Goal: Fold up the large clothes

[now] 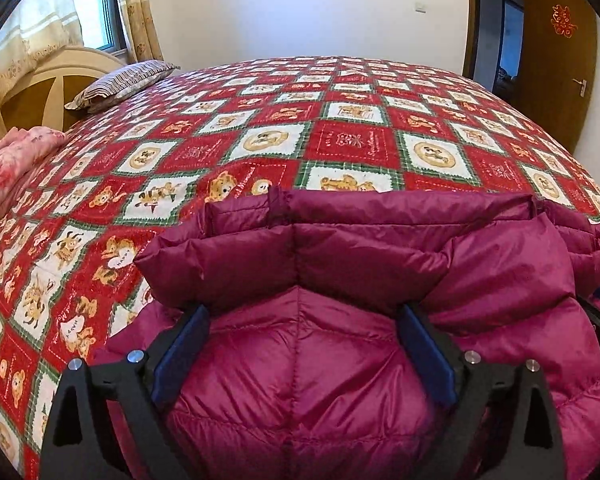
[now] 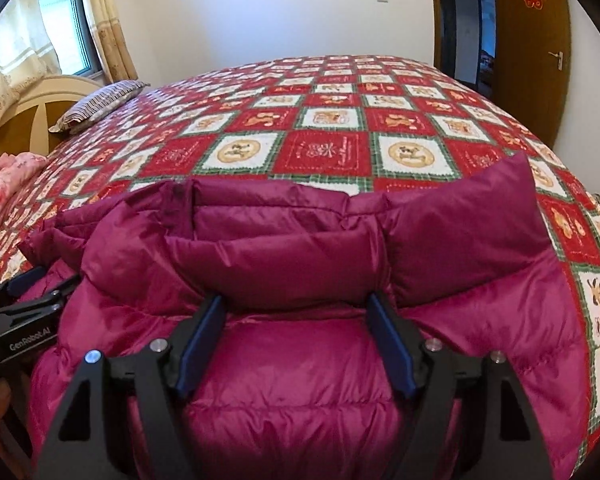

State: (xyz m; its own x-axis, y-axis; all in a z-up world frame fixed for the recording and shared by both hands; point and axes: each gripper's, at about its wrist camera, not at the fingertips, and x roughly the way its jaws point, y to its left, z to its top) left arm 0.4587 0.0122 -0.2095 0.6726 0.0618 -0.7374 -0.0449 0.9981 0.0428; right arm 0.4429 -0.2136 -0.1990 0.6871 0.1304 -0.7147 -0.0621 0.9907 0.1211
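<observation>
A magenta puffy down jacket lies on the near side of the bed, with one padded layer doubled over another. It also fills the near part of the right wrist view. My left gripper is open, its blue-padded fingers spread wide with the tips under the folded layer's edge. My right gripper is open too, fingers spread with the tips under the folded edge. The left gripper's black body shows at the right view's left edge. Fabric hides all fingertips.
The bed has a red and white bear-print quilt. A striped pillow and a pink floral bundle lie at its left. The headboard, curtains and window stand far left. A brown door is at the right.
</observation>
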